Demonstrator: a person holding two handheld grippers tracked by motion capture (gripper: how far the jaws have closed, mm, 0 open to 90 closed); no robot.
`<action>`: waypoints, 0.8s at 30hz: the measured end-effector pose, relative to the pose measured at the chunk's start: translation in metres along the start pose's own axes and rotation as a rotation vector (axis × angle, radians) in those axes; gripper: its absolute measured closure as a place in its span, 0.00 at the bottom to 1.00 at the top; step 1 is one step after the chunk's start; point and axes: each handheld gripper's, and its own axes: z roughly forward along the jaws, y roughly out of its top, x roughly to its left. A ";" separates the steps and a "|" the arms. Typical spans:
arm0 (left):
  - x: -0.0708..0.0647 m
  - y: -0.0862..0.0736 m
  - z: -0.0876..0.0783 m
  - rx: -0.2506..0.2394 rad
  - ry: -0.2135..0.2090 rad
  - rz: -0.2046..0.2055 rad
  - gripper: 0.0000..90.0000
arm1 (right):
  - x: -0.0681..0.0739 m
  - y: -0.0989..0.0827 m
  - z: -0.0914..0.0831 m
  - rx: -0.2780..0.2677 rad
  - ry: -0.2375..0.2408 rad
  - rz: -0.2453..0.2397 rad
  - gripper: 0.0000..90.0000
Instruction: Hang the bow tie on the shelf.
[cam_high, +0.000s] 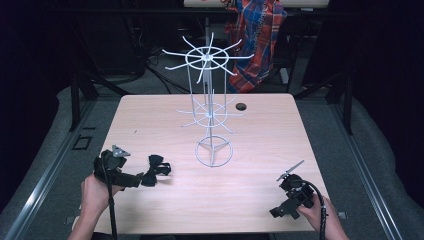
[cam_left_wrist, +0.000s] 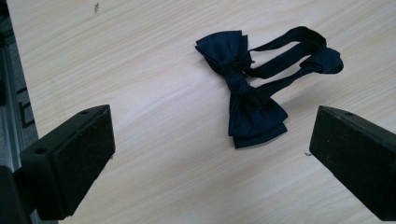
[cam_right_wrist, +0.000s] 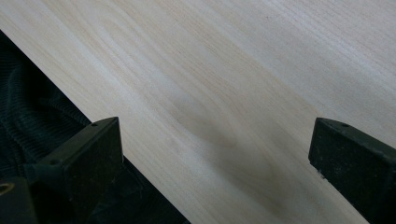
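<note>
My tongs by the dark bow tie

I see a dark blue bow tie (cam_left_wrist: 254, 95) with a looped strap, flat on the table (cam_high: 260, 195), near the wire stand (cam_high: 210, 115). My left gripper (cam_left_wrist: 212, 149) is spread wide beside it; my right gripper (cam_right_wrist: 215, 163) is spread, far away.

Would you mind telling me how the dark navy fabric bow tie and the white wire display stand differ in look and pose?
The dark navy fabric bow tie is soft cloth and lies flat on the light wooden table; the white wire display stand is rigid and stands upright. The bow tie is low and small, just ahead of the open left gripper; the stand is tall, at mid-table, apart from both grippers. Both rest on the table, unheld.
</note>
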 end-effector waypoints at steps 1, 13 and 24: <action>0.000 0.000 0.000 0.000 -0.004 0.004 0.00 | 0.000 0.000 -0.001 0.011 -0.007 -0.010 0.03; 0.001 -0.002 0.005 0.011 -0.024 0.025 0.00 | -0.001 0.001 0.003 0.033 -0.003 -0.017 0.03; -0.001 0.000 0.006 -0.008 -0.045 0.067 0.00 | 0.000 0.001 0.005 0.039 0.010 -0.022 0.03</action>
